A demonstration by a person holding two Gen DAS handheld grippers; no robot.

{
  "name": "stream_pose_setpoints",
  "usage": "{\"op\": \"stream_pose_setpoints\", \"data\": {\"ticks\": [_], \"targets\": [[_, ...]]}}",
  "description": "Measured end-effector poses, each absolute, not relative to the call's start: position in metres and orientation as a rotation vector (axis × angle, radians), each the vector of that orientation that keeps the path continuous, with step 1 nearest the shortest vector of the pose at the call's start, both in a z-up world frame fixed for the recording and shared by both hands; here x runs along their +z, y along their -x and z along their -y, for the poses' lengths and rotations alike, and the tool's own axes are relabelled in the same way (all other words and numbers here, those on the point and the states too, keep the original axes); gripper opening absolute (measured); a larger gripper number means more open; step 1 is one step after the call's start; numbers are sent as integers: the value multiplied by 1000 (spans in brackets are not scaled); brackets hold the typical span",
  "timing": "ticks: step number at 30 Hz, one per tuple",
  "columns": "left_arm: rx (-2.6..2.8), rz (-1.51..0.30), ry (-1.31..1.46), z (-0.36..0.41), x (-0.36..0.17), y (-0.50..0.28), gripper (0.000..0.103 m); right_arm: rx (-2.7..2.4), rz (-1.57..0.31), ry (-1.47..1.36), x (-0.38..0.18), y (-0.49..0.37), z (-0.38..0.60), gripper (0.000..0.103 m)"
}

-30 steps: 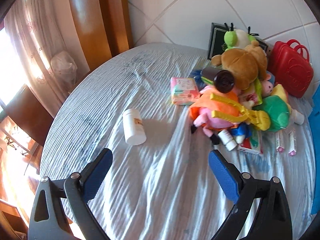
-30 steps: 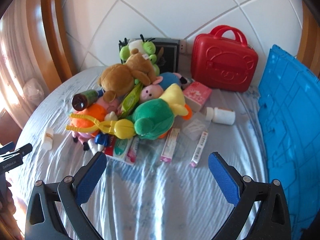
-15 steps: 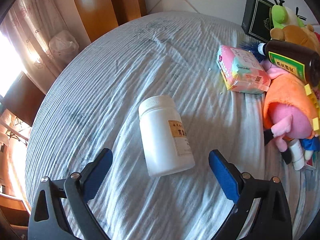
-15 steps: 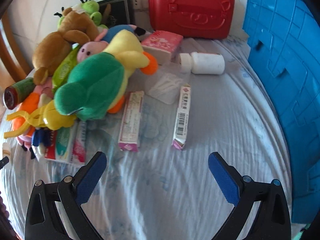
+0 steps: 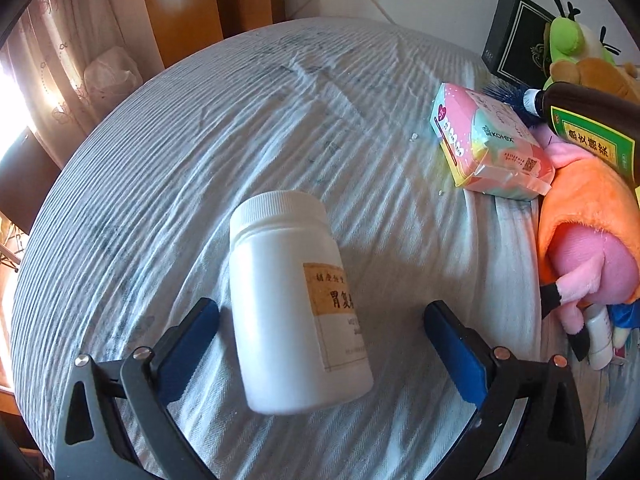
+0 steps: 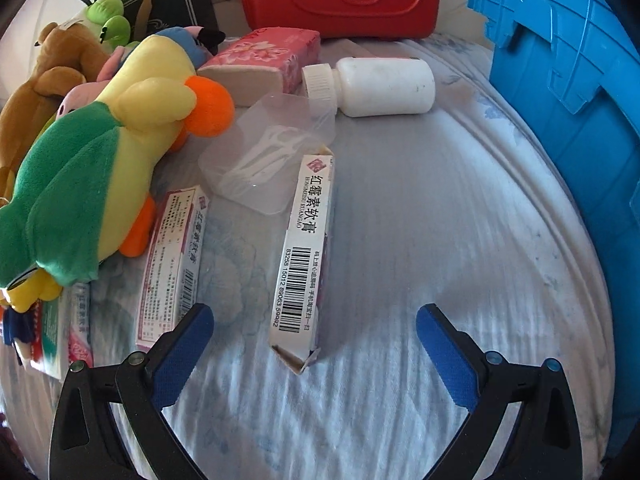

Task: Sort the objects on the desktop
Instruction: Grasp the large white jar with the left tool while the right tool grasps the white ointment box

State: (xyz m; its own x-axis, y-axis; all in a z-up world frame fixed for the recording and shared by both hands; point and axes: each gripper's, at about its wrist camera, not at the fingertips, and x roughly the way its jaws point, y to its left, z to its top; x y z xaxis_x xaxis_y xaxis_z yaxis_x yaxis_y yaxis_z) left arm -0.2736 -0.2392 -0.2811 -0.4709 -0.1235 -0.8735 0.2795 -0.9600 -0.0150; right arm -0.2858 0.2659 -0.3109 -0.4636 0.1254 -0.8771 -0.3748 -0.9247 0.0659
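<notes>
Wrinkled pale cloth covered table (image 5: 248, 128). White bottle (image 5: 296, 312) lay on side near table's left edge, between left gripper (image 5: 320, 332) jaws, which were opening, untouched. Right gripper (image 6: 314, 336) jaws spread, straddling ointment box (image 6: 306, 252) near blue crate (image 6: 568, 92). Risk: round bottle could roll off if nudged by one jaw; box's open flap might crush. Since earlier frames, both grippers had dropped closer; bottle and box loomed larger.

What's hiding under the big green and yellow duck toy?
The green and yellow duck lies over the top end of a pink medicine box. A toothpaste box pokes out below its tail. Anything deeper underneath is covered.
</notes>
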Motion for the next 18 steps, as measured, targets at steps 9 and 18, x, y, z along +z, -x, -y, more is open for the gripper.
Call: {"op": "stream_pose_setpoints", "data": {"ticks": [9,18], "targets": [[-2575,-195,-1386,240,-284,265,103,2477,-496,1333,-311,285,-277,103],[-2558,-194,-1404,240,-284,262,103,2481,-268,1396,-316,287,-257,103]]}}
